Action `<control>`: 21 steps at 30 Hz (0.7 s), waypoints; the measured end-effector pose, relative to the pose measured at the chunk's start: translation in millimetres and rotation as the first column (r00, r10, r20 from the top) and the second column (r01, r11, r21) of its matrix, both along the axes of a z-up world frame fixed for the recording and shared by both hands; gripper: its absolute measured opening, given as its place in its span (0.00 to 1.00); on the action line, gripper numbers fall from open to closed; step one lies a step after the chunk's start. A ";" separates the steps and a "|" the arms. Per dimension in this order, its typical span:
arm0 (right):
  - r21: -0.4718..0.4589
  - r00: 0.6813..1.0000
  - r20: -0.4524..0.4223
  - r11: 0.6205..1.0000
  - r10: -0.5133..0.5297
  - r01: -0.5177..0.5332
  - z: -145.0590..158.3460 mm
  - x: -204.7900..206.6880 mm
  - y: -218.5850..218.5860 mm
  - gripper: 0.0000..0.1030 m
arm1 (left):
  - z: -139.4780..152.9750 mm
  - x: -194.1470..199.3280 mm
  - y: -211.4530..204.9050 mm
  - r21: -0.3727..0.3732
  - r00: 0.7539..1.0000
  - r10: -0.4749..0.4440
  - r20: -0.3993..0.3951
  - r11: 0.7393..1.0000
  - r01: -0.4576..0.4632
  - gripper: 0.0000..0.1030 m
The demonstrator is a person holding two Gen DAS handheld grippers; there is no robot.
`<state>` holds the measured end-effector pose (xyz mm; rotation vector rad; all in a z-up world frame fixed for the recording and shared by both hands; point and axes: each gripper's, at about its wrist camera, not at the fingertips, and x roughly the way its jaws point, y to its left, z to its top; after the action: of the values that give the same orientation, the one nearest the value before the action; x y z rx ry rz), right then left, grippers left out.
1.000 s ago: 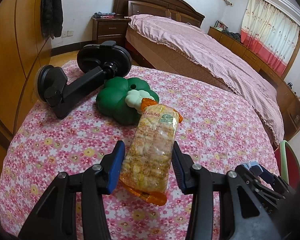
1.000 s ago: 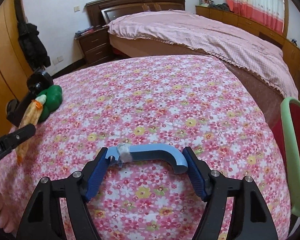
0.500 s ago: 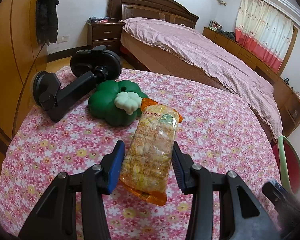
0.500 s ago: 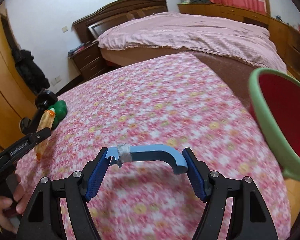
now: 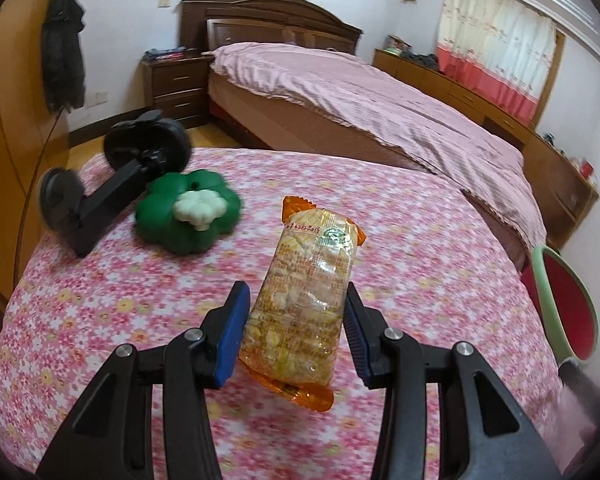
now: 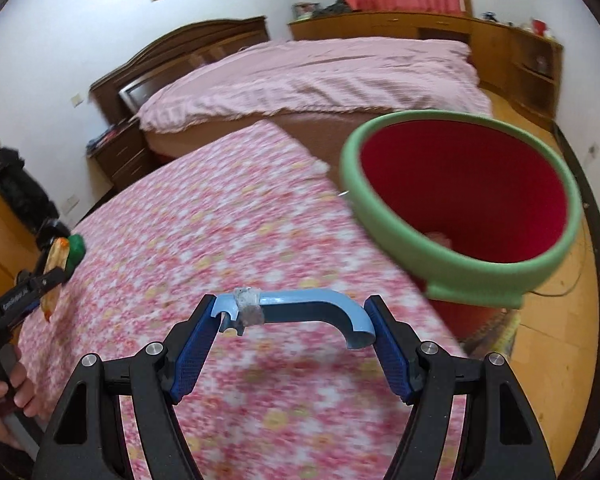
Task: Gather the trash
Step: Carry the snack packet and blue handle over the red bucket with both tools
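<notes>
Snack packet [image 5: 304, 304] clamped in left gripper [image 5: 296, 320], held above floral tabletop [image 5: 100, 320]. Blue plastic handle [image 6: 300, 308] clamped in right gripper [image 6: 292, 336] near tabletop's right edge, beside red bin [image 6: 460, 200].

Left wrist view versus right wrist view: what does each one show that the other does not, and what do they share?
Only the left wrist view shows the left gripper head on, shut on the snack packet, and the white piece on the green flower-shaped toy. Only the right wrist view shows the right gripper shut on the blue plastic handle, the red inside of the bin, and a hand at the left edge. Both show the floral tablecloth, the bed and the bin's green rim.
</notes>
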<state>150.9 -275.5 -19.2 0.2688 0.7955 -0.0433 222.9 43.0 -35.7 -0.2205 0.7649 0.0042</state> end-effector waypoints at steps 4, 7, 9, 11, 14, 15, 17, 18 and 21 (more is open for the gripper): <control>0.005 0.999 0.030 0.999 -0.044 0.043 8.9 -10.4 -19.9 0.73 | 6.9 0.6 -21.5 -0.008 0.997 -0.071 -0.007 0.997 0.071 0.45; 0.015 0.996 0.049 0.997 -0.072 0.071 13.2 -15.1 -33.8 0.73 | 13.6 -0.7 -37.4 0.001 0.993 -0.114 -0.004 0.993 0.114 0.45; 0.024 0.994 0.060 0.996 -0.091 0.090 14.9 -18.2 -44.4 0.73 | 18.7 -0.3 -49.3 -0.005 0.989 -0.148 -0.006 0.989 0.148 0.45; 0.035 0.992 0.068 0.994 -0.110 0.108 15.6 -22.4 -55.7 0.73 | 23.7 0.6 -61.8 -0.008 0.984 -0.180 -0.006 0.984 0.180 0.45; 0.047 0.989 0.074 0.991 -0.128 0.125 16.0 -24.9 -67.3 0.73 | 30.3 2.2 -83.4 -0.009 0.973 -0.231 -0.008 0.973 0.230 0.45; 0.050 0.988 0.077 0.990 -0.135 0.132 16.8 -26.7 -72.2 0.73 | 31.9 3.2 -90.5 -0.013 0.969 -0.248 -0.009 0.969 0.248 0.45; 0.055 0.986 0.084 0.988 -0.147 0.143 18.3 -28.0 -80.5 0.73 | 34.7 5.4 -107.1 -0.029 0.958 -0.287 -0.015 0.957 0.287 0.45; 0.059 0.984 0.090 0.987 -0.155 0.150 19.4 -28.8 -85.0 0.73 | 36.3 6.4 -113.9 -0.038 0.953 -0.303 -0.016 0.952 0.303 0.45; 0.069 0.980 0.104 0.984 -0.170 0.164 22.9 -30.0 -96.0 0.73 | 40.7 9.4 -141.2 -0.048 0.935 -0.355 -0.016 0.934 0.354 0.45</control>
<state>120.9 -371.5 3.8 0.3912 0.6643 -0.1619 232.3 -98.2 5.0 -0.1217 0.8211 -0.3538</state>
